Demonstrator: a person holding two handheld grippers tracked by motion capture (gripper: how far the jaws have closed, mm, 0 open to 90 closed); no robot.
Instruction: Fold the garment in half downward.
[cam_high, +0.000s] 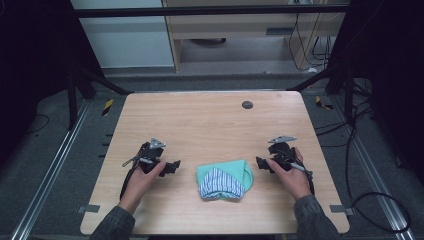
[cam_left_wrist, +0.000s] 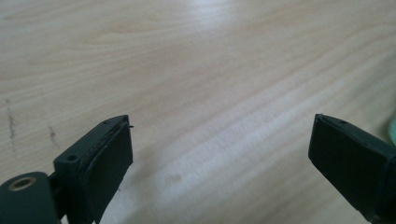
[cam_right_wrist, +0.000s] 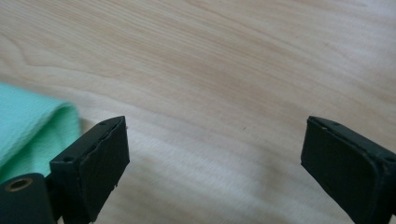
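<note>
A folded green cloth (cam_high: 235, 171) with a blue-and-white striped panel (cam_high: 220, 183) lies near the table's front edge, between both hands. My left gripper (cam_high: 174, 167) rests on the wood just left of it, jaws wide apart and empty. In the left gripper view the left gripper (cam_left_wrist: 219, 154) frames bare wood, with a sliver of green cloth (cam_left_wrist: 391, 128) at the right edge. My right gripper (cam_high: 260, 163) sits just right of the cloth, open and empty. In the right gripper view the right gripper (cam_right_wrist: 215, 154) stands over wood, the green cloth (cam_right_wrist: 32, 126) beside its left jaw.
The wooden table (cam_high: 210, 120) carries a small dark round mark (cam_high: 247, 104) near its far edge. Dark frame bars and cables surround the table on a grey floor.
</note>
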